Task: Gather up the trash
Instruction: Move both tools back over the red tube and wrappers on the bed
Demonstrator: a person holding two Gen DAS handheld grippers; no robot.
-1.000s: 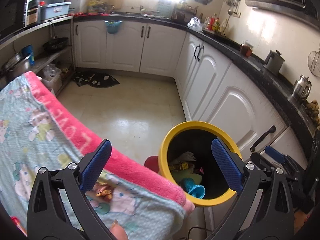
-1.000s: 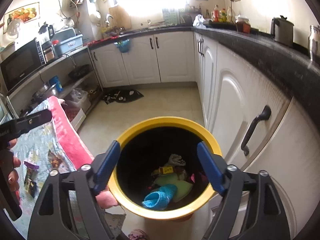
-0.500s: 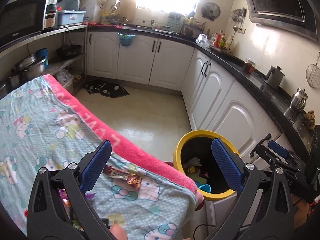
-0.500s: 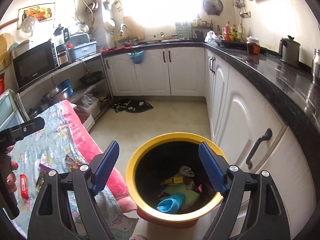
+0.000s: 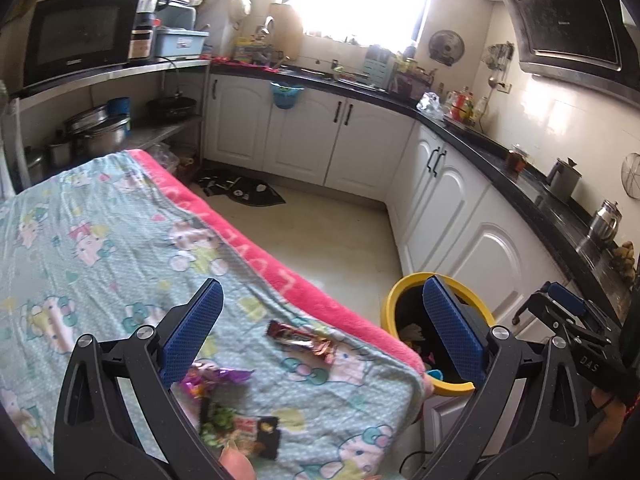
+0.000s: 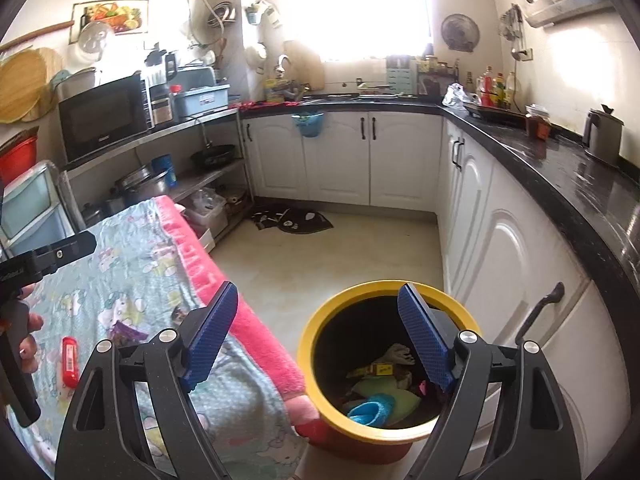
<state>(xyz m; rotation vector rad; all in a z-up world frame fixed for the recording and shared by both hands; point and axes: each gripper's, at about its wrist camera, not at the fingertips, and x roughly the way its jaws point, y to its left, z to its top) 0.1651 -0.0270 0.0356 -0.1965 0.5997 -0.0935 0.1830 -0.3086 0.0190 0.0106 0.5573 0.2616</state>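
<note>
A yellow-rimmed bin (image 6: 316,332) stands on the floor beside the blanket-covered table (image 5: 100,248), with trash inside; it also shows in the left wrist view (image 5: 390,300). On the blanket lie a brown snack wrapper (image 5: 302,338), a purple wrapper (image 5: 216,378), several small wrappers (image 5: 244,432) and a red packet (image 6: 69,362). My left gripper (image 5: 318,334) is open and empty above the wrappers. My right gripper (image 6: 318,338) is open and empty above the bin's left rim.
White cabinets (image 6: 512,264) under a black counter (image 6: 580,184) run along the right and far wall. A shelf unit with a microwave (image 5: 80,44) and pots stands at the left. A dark mat (image 6: 294,218) lies on the tiled floor.
Both grippers have risen and drawn back from the bin. The left one has swung left over the blanket, bringing the wrappers into view. Both stayed open.
</note>
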